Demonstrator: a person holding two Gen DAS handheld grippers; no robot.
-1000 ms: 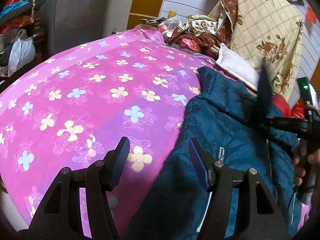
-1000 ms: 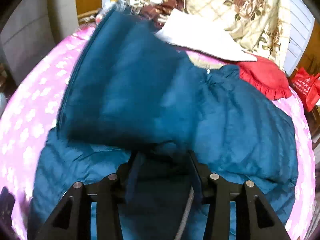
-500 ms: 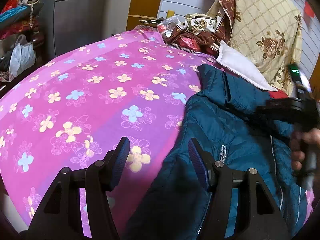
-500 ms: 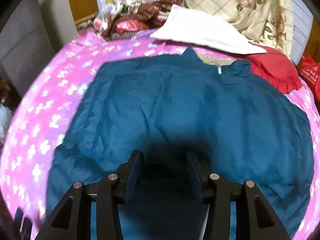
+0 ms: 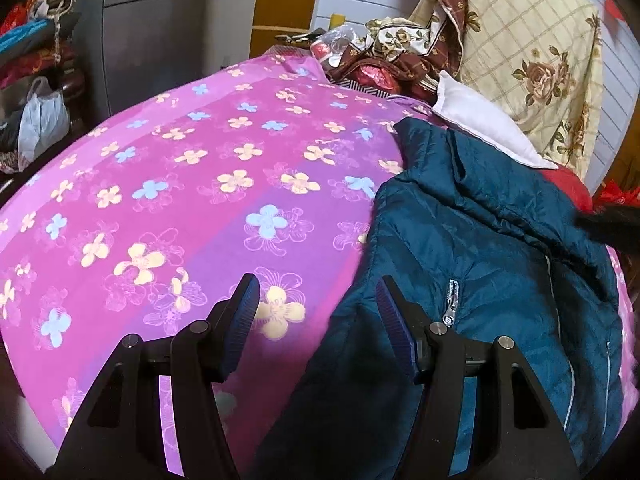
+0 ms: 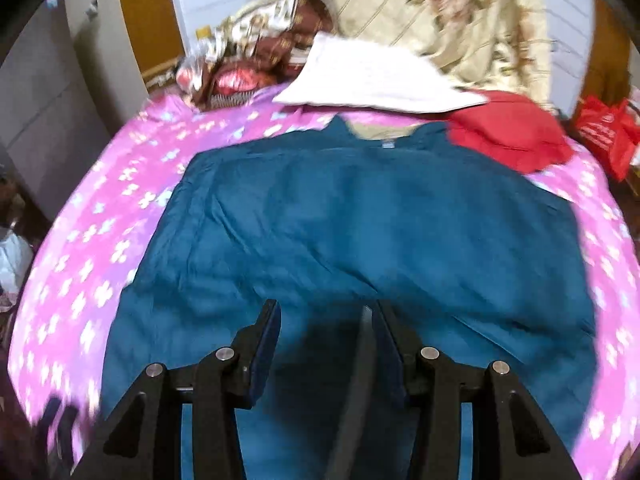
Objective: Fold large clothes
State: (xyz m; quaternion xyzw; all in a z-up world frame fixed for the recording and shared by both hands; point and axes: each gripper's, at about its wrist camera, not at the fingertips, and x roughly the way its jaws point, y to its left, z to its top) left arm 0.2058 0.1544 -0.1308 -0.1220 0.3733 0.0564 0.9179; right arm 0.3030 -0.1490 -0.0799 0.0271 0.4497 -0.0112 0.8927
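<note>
Right wrist view: right tongs (image 6: 326, 322) spread, empty, above the jacket's (image 6: 360, 232) near hem. Left tongs (image 5: 316, 308) spread at the jacket's left edge. Jacket lies flat on the bed (image 6: 100, 232), collar below the pillow (image 6: 372, 80). Folding not visibly begun.

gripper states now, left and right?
Left gripper: open, holding nothing, at the blue jacket edge.
Right gripper: open, holding nothing, over the jacket.

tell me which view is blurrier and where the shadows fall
Right wrist view is motion-blurred: sheet flowers smear, and the teal jacket shows a dark shadow before the right gripper. Left wrist view is sharp, zipper pull crisp, fisheye-curved edges.
</note>
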